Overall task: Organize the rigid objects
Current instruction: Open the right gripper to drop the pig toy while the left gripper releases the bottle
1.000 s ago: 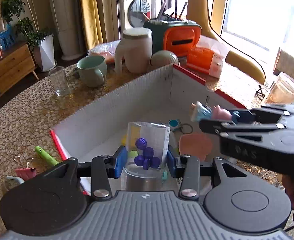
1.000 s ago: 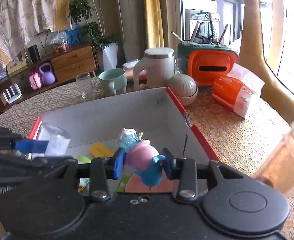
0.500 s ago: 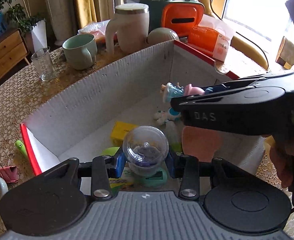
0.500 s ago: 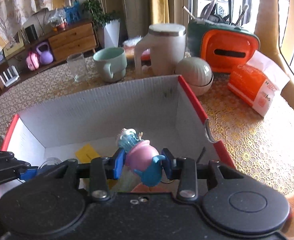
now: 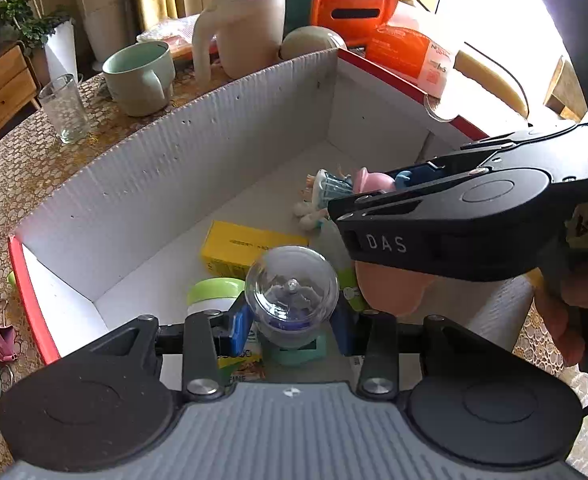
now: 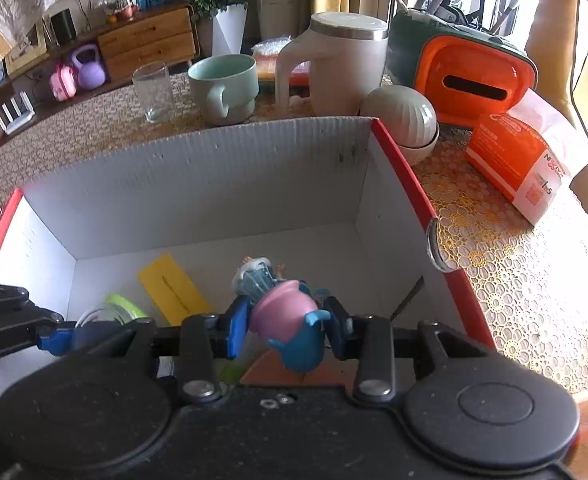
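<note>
The landmark is the white cardboard box (image 5: 182, 168) with red outer edges, standing on the bench (image 6: 514, 264) under a gold lace cloth.

The left gripper (image 5: 292, 326) points steeply down into the near part of the box. Its jaws are closed on a clear plastic jar (image 5: 292, 292) with something purple inside; the blue pads (image 5: 239, 330) press both sides of the jar, which hangs above the box floor. Below it, on the box floor, lie a green-lidded tub (image 5: 214, 294), a yellow packet (image 5: 250, 246) and a teal piece (image 5: 296, 354).

The right gripper (image 6: 288, 326) also reaches into the box, beside the left one and nearer the box's right wall. Its jaws are partly closed on a pink and blue toy figure (image 6: 290, 324), gripped at both sides. A small doll in a pale blue dress (image 6: 256, 278) shows just beyond the figure; whether it touches the figure or lies on the box floor cannot be told.

Behind the box's far wall stand a drinking glass (image 6: 152, 92), a pale green mug (image 6: 224, 88), a cream lidded jug (image 6: 342, 64) and a round ribbed bowl (image 6: 404, 118). To the right of the box lie an orange tissue pack (image 6: 518, 164) and an orange-fronted case (image 6: 474, 84).
</note>
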The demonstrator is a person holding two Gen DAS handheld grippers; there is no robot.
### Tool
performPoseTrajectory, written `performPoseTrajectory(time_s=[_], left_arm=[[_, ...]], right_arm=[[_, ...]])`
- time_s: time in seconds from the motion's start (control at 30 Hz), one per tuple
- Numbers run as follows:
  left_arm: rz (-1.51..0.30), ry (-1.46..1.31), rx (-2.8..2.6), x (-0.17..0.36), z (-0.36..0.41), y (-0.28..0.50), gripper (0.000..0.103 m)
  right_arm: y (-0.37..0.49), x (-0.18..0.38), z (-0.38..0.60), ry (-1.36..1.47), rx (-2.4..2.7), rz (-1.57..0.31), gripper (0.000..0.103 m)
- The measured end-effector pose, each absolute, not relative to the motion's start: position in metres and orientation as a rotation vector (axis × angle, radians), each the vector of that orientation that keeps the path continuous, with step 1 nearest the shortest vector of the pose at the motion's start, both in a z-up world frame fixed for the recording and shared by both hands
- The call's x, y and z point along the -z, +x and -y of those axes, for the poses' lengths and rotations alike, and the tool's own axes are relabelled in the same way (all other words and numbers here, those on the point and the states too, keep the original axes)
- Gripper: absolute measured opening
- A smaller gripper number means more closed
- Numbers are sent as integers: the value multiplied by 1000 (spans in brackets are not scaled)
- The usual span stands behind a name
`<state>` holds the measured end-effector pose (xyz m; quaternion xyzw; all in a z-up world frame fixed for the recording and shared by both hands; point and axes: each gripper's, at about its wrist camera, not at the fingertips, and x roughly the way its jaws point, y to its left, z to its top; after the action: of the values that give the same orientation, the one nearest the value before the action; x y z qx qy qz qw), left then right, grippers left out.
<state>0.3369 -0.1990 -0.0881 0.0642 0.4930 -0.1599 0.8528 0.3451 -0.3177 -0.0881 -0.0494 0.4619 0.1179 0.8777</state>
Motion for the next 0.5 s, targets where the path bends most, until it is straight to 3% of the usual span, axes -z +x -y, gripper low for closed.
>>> performPoseTrajectory(time_s=[0.5], left_arm=[[-1011,152,334,74,197,313,43]], right_arm=[[322,73,316,-118,-241,-938,52]])
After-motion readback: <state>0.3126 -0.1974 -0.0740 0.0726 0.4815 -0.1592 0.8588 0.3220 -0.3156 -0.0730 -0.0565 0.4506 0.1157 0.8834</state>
